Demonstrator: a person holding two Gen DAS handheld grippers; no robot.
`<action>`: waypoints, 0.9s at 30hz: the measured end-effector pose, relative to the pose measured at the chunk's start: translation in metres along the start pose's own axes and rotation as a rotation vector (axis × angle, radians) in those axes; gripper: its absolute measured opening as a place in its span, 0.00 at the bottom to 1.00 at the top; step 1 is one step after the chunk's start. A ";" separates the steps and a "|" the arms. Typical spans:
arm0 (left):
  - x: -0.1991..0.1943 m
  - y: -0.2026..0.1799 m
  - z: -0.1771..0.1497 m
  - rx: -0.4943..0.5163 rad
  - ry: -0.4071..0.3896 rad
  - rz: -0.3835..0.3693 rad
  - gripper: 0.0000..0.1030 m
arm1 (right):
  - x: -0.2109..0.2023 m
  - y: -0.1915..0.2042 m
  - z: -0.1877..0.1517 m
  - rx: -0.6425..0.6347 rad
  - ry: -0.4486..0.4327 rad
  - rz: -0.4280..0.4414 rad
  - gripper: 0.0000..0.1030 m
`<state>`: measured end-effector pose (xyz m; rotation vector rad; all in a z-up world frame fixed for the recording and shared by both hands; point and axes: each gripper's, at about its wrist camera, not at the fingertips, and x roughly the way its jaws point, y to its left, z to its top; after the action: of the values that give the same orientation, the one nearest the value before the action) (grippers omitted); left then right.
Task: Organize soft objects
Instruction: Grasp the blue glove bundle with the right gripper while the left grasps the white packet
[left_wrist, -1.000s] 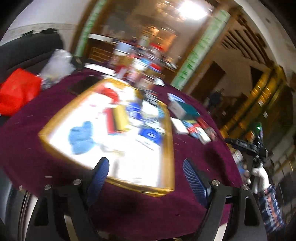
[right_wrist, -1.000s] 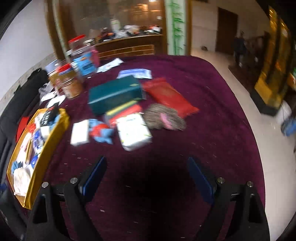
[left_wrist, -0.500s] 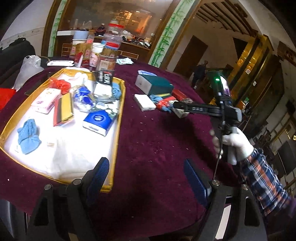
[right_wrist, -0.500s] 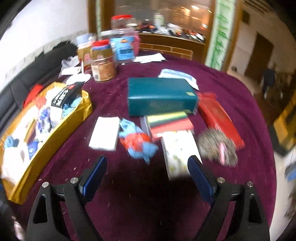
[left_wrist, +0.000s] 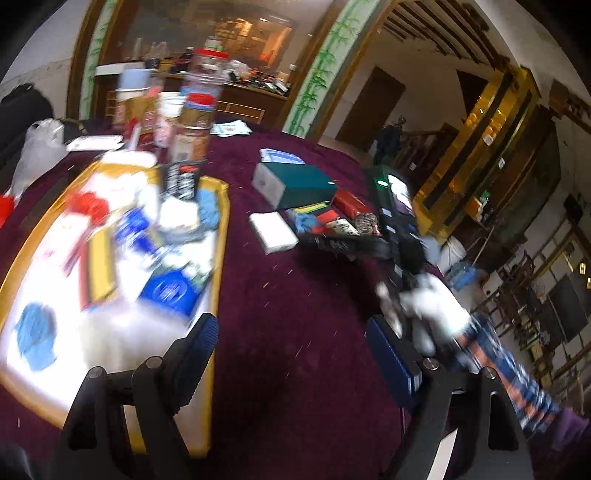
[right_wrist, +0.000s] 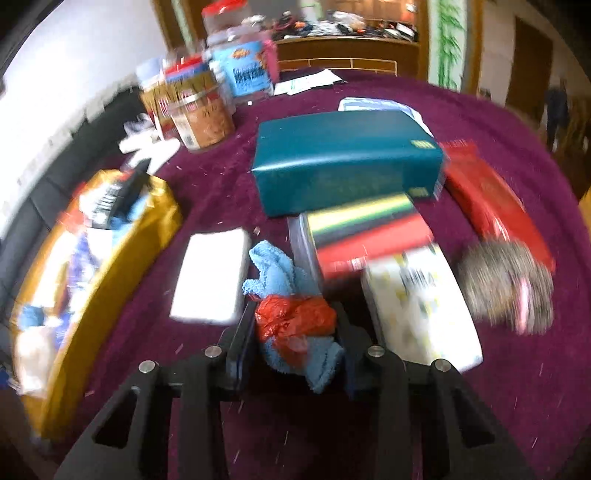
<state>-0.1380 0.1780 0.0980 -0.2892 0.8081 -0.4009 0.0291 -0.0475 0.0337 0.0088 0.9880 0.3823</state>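
My left wrist camera looks down across the tabletop (left_wrist: 295, 295) from farther back; my right one sits close over it. Both views share the teal box (left_wrist: 299, 184) (right_wrist: 347, 158) and gold tray (left_wrist: 218, 258) (right_wrist: 110, 266).

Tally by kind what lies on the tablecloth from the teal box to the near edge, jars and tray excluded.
Cloths: 1, blue cloth
Bags: 1, red bag
Boxes: 2, teal box, striped box
Packs: 3, white pack, patterned pack, red pack
Scrubbers: 1, grey scrubber
Total: 8
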 end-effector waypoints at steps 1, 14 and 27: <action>0.008 -0.005 0.007 0.013 0.008 -0.001 0.83 | -0.010 -0.002 -0.007 0.009 -0.016 0.009 0.35; 0.186 -0.034 0.076 0.053 0.207 0.186 0.83 | -0.048 -0.047 -0.048 0.159 -0.119 0.185 0.36; 0.241 -0.033 0.077 0.173 0.133 0.383 0.49 | -0.059 -0.056 -0.050 0.198 -0.153 0.200 0.37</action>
<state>0.0617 0.0474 0.0084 0.0568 0.9305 -0.1284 -0.0230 -0.1265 0.0443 0.3138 0.8726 0.4583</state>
